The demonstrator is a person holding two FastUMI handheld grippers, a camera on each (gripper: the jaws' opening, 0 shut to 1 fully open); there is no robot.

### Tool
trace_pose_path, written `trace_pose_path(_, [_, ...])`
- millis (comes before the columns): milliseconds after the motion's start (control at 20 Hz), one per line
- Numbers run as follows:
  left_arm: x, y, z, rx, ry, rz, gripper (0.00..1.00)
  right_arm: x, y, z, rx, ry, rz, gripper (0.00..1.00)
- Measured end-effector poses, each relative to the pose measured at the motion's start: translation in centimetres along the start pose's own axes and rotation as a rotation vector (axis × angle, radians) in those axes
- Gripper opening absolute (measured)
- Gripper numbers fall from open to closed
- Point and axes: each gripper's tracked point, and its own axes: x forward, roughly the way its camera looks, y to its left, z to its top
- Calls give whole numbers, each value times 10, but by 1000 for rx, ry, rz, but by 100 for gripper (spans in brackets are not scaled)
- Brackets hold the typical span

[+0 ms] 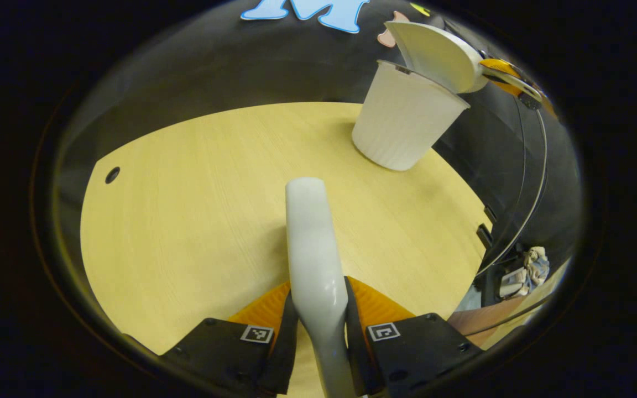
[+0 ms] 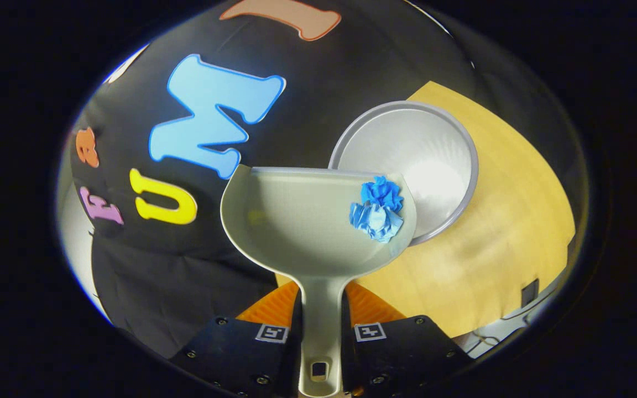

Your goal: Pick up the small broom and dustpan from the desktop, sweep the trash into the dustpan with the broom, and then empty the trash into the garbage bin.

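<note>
**A:** Right gripper [image 2: 319,326] is up over the desk edge, both fingers pressed tight on the handle of the dustpan [image 2: 307,221], pan reaching away toward twelve o'clock in the right gripper view.

**B:** And the load is aboard: a crumpled blue paper wad [image 2: 378,210] sits at the pan's front lip, out at two o'clock from the handle.

**A:** That lip overlaps the rim of the garbage bin [image 2: 407,160], whose open mouth lies just past the wad, up toward one o'clock. Pale inside.

**B:** Over to the left gripper view. Left gripper [image 1: 318,326] is held low above the desk, fingers clamped on either side of the handle of the broom [image 1: 313,249], which runs straight up toward twelve. The bristle end is below the fingers; I can't make it out.

**A:** From here the bin [image 1: 401,124] stands upright on the desk at one o'clock, well apart from the broom. The dustpan [image 1: 434,55] is tilted over it, front edge at the bin's rim.

**B:** The other gripper [image 1: 509,77] shows just behind that pan, at two o'clock.

**A:** Surface is a light wood-grain desk [image 1: 186,210], with a small dark hole [image 1: 112,175] near its far left edge at ten o'clock.

**B:** Black cloth wall behind, cables [image 1: 534,182] hanging at three.
</note>
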Motion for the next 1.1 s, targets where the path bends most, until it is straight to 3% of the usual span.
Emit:
trace_pose_path(350, [-6, -4, 0, -14, -21, -9, 50, -3, 9, 9, 263, -76, 221, 29])
trace_pose_path(500, [-11, -2, -6, -31, -23, 4, 48, -11, 10, 12, 288, -121, 279, 28])
trace_pose_path(650, [-16, 8, -10, -54, -41, 27, 50, -16, 12, -1, 244, -117, 275, 28])
trace_pose_path(800, [-20, 17, -13, -80, -65, 63, 45, -20, 15, -22, 146, -116, 283, 28])
trace_pose_path(1100, [-31, 27, -22, -129, -111, 122, 47, -25, 21, -103, -96, -34, 261, 29])
